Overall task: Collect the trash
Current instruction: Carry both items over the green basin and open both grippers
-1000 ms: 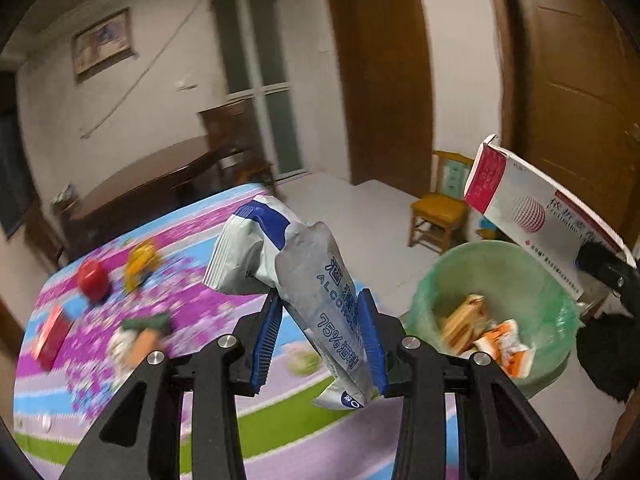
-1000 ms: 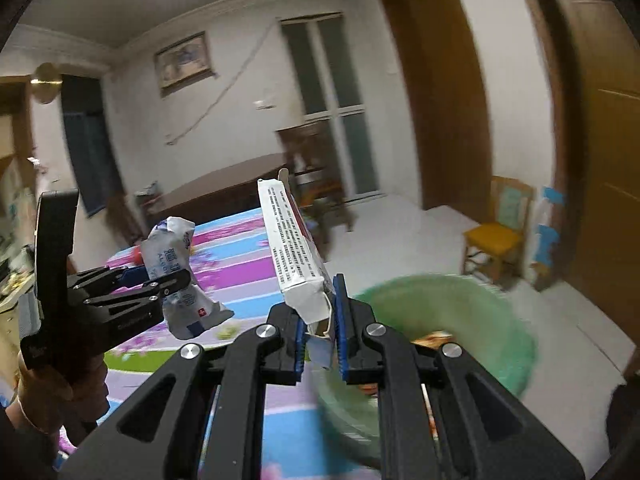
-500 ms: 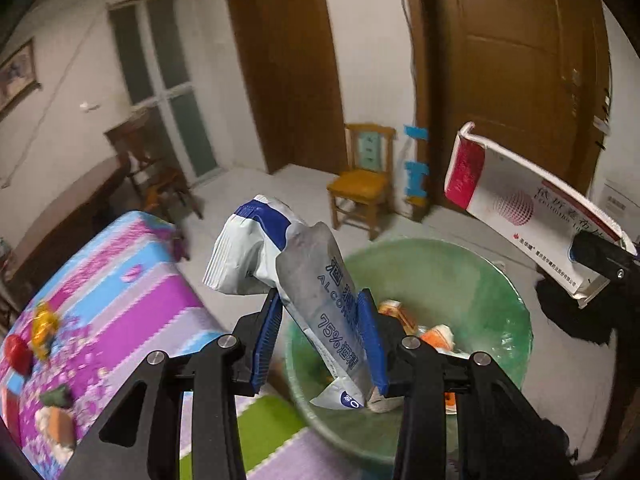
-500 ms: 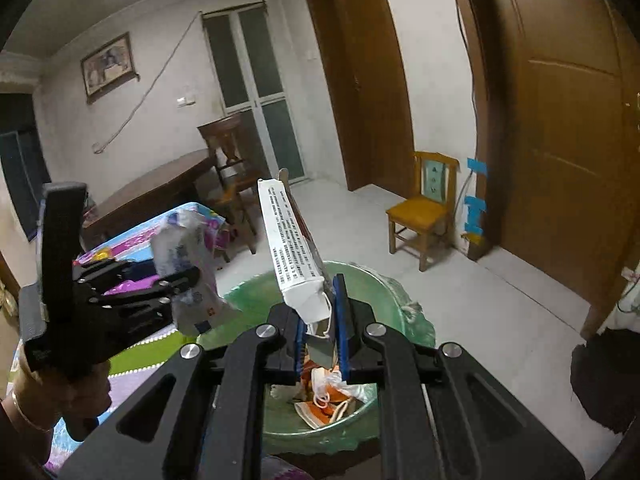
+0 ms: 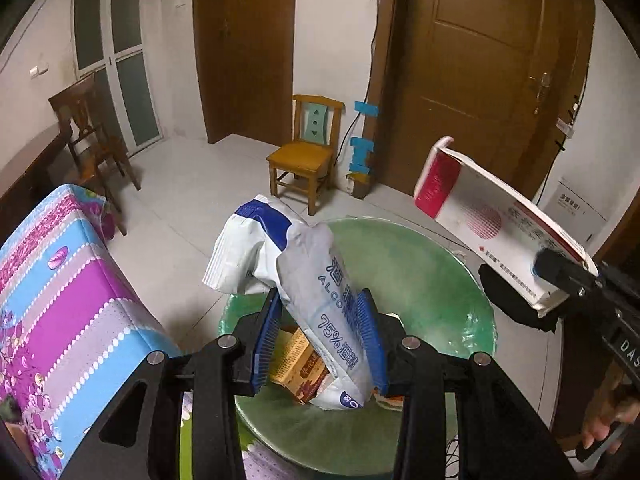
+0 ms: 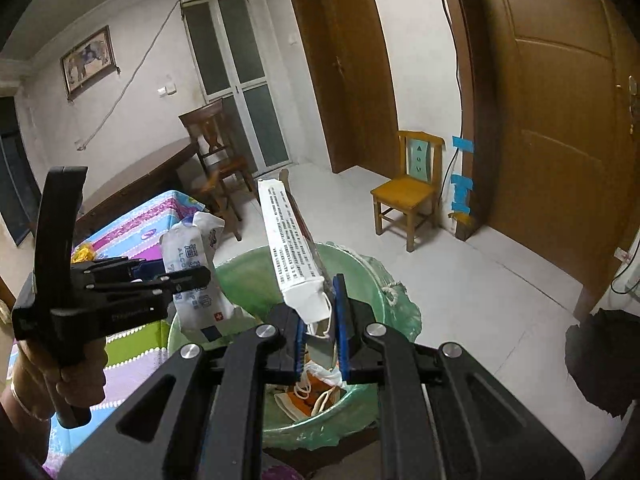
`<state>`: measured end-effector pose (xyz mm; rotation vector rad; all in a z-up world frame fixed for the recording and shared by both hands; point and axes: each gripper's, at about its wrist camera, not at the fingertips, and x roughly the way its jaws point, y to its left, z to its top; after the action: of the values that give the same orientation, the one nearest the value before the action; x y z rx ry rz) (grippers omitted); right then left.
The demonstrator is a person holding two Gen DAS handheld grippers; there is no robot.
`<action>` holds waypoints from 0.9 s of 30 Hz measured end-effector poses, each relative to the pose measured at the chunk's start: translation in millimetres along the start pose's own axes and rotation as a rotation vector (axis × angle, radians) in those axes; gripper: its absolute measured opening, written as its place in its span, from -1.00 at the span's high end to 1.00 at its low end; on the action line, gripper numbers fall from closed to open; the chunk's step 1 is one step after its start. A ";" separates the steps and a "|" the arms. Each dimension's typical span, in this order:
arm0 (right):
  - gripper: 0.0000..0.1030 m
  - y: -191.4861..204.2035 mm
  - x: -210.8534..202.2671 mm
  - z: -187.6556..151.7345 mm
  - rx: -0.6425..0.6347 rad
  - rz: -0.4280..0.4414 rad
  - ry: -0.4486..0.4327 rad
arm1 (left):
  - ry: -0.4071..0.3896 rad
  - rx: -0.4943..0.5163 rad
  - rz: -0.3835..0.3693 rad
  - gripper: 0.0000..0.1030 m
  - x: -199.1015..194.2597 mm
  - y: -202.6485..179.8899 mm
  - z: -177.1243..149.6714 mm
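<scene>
My left gripper (image 5: 320, 336) has its blue-padded fingers (image 5: 266, 340) pinching a crumpled white and blue alcohol wipes pouch (image 5: 304, 276) across its middle; the pouch sticks up and leans left, its lower end hanging below the pads, over the green plastic-lined round trash bin (image 5: 420, 264). My right gripper (image 6: 320, 320) pinches the torn lower end of a long white and red cardboard box (image 6: 290, 240), which rises tilted away from the fingers (image 6: 341, 320) above the same bin. Paper and orange wrappers lie inside the bin. A desk with a striped pink, blue and purple cloth (image 5: 60, 280) stands just left of it. A small yellow wooden chair (image 5: 308, 152) sits by the far wall.
</scene>
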<state>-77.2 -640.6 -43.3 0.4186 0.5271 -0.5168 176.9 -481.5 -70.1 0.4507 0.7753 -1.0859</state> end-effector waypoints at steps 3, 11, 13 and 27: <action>0.79 3.2 0.1 0.8 0.007 0.001 0.007 | -0.010 0.006 0.005 0.22 1.2 1.4 2.2; 0.63 2.4 17.1 -1.7 0.025 -0.013 0.032 | -0.013 0.032 0.055 -0.26 0.9 1.9 -1.2; 0.63 -1.7 19.8 -3.7 0.047 -0.001 0.044 | -0.015 0.037 0.067 -0.26 0.9 3.4 -4.0; 0.63 14.3 13.6 -7.2 -0.020 -0.041 0.054 | -0.043 0.032 0.109 -0.26 -11.6 6.7 -20.1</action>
<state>-61.7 -630.4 -53.3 0.4045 0.5929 -0.5402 173.4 -458.1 -74.9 0.4899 0.6886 -1.0038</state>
